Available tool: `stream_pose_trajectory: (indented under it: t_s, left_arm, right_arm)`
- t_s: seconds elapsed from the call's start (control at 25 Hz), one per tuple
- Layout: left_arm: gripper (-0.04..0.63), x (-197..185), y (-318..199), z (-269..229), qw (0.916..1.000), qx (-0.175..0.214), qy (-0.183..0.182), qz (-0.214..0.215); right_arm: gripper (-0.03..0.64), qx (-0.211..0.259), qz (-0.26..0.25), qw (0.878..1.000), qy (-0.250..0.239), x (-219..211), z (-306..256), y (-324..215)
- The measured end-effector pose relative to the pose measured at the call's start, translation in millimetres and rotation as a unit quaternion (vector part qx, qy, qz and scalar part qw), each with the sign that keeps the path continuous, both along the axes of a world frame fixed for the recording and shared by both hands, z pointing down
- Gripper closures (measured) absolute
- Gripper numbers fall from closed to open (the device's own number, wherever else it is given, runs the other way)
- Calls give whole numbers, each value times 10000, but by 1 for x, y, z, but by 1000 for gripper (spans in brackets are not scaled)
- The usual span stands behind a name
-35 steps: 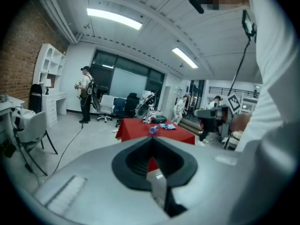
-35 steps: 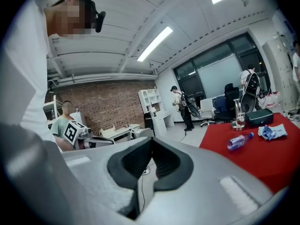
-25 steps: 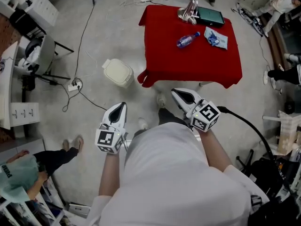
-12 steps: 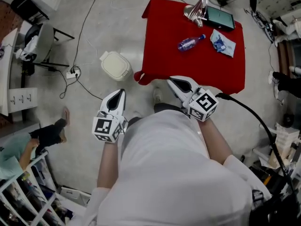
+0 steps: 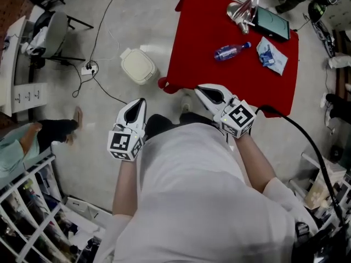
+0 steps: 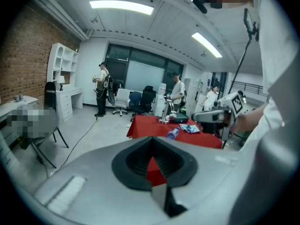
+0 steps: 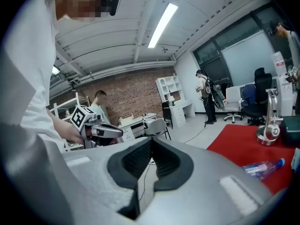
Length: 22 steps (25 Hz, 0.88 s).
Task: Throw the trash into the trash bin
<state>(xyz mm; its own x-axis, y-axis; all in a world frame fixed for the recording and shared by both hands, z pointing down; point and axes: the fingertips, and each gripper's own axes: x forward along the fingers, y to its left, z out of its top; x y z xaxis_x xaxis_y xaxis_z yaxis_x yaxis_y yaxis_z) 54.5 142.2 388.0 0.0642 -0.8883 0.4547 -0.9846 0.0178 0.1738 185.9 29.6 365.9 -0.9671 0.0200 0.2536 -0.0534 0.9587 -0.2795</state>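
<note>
Red-clothed table (image 5: pixel 197 43) sits closer than a second ago and has slid toward the upper right of the head view. The right gripper (image 5: pixel 200 89) now reaches its near edge; the left gripper (image 5: pixel 140 103) is over bare floor. Both pairs of jaws are closed together, empty. Plastic bottle (image 5: pixel 232 51) and blue-white wrapper (image 5: pixel 272 58) lie untouched on the cloth, upper right. The cream trash bin (image 5: pixel 138 66) stands left of the table. Likely approach only, no pick begun. No writing legible: bottle label too small, marker cubes show only square patterns.
</note>
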Motion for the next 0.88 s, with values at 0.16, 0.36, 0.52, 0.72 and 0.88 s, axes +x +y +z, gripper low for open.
stream_pose_trajectory:
  t_s: [0.16,0.36,0.52,0.72,0.88]
  left_arm:
    - [590,-12,-4,17,9998,-171,0,-107]
    - [591,-42,-9,49,9992,-329,32,-207]
    - [591,-80,-23,93,9985,-491,44,-225]
    - [591,-103,-25,164,9960,-852,117,-221]
    - [591,-119,-27,231,9925,-1156,306,-268]
  right_arm:
    - [615,-89,-11,10000,20,-8,15,-9]
    - [615,-81,185,9996,179,-20,31,-17]
    - [616,-86,446,9982,389,-34,41,-28]
    - [616,-390,735,9942,678,-44,69,-29]
    - [616,-710,954,9903,721,-59,93,-31]
